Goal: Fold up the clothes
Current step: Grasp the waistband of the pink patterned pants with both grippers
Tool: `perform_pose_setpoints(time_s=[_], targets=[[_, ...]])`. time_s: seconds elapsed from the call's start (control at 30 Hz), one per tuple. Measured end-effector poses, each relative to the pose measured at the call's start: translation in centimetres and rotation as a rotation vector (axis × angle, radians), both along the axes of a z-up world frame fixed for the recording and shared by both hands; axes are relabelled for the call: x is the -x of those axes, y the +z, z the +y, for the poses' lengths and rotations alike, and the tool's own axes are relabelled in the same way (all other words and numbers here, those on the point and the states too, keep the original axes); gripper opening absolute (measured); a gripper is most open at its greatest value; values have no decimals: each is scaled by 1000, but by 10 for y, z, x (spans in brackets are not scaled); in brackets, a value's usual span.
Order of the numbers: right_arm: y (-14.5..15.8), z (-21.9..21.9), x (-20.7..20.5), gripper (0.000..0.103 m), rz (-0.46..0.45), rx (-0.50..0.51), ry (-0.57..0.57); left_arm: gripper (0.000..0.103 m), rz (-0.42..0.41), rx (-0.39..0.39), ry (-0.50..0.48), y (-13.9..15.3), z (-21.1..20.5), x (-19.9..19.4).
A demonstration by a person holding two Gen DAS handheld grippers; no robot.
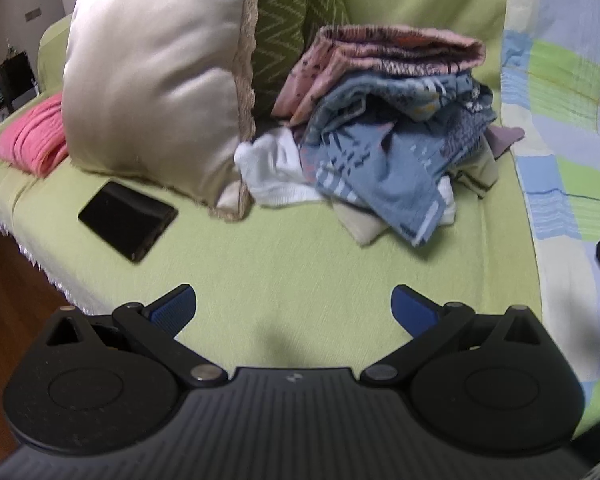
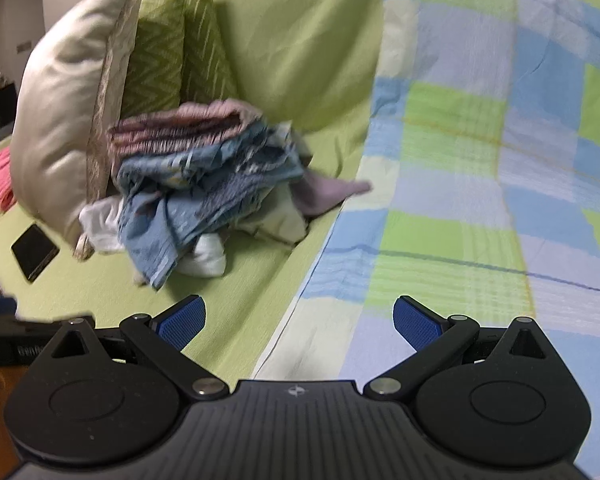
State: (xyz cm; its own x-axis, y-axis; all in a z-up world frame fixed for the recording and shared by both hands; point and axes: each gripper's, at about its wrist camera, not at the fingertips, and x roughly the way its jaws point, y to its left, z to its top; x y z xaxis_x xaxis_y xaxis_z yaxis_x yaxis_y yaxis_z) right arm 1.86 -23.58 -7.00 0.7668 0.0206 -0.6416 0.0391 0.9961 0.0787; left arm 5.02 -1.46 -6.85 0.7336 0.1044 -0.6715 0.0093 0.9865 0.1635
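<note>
On the green sofa cover [image 1: 284, 264], straight out from my left gripper [image 1: 294, 308], sits the pile of clothes [image 1: 384, 136], heaped in the far corner of the seat. I've got both blue pads [image 1: 176, 308] spread wide on this side, nothing between them, just bare green fabric below. At the top of the pile there's a pink patterned piece [image 1: 396, 48] folded flat, under it a rumpled blue patterned garment [image 1: 380, 160] spilling toward me, and a white garment [image 1: 276, 172] poking out at the left edge. Left of that, a cream cushion [image 1: 152, 80] stands upright, touching the pile, with green zigzag cushions [image 1: 280, 28] behind it. A black phone [image 1: 128, 220] lies flat on the seat near the cushion's lower corner, and something pink [image 1: 32, 144] sits further left.

Over to my right gripper [image 2: 300, 320]: jaws wide apart too, holding nothing. It hangs above the edge where the green cover meets a checked blanket [image 2: 480, 160] in blue, green and lilac. From here the pile is up and to the left, well apart from the fingers. Everything's a bit blurred.
</note>
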Motion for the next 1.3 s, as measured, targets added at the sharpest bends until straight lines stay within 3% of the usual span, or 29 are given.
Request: perform_pose_setpoints(time_s=[0.13, 0.57, 0.67, 0.73, 0.83, 0.87, 0.93, 1.07, 1.23, 1.3], targets=[[0, 4, -17, 103, 44, 55, 18, 102, -20, -15, -13, 6, 3, -9], [-6, 0, -46, 103, 56, 102, 26, 102, -54, -37, -53, 13, -1, -27], [-8, -3, -48, 103, 44, 105, 29, 102, -102, -29, -88, 18, -2, -28], [-1, -4, -44, 103, -44, 119, 45, 102, -169, -25, -151, 26, -1, -28], [20, -1, -27, 103, -312, 204, 82, 102, -276, -49, -253, 40, 1, -32], [24, 0, -30, 103, -338, 232, 97, 102, -311, -61, -287, 45, 1, -33], [31, 3, -43, 103, -344, 274, 130, 102, -355, -89, -355, 53, 0, -42], [40, 5, -71, 103, -316, 261, 356, 101, -394, -174, -470, 65, -1, -67], [45, 18, -97, 97, -340, 290, 448, 80, -393, -211, -608, 76, 15, -97], [46, 24, -104, 87, -358, 308, 459, 69, -382, -258, -667, 76, 21, -107]])
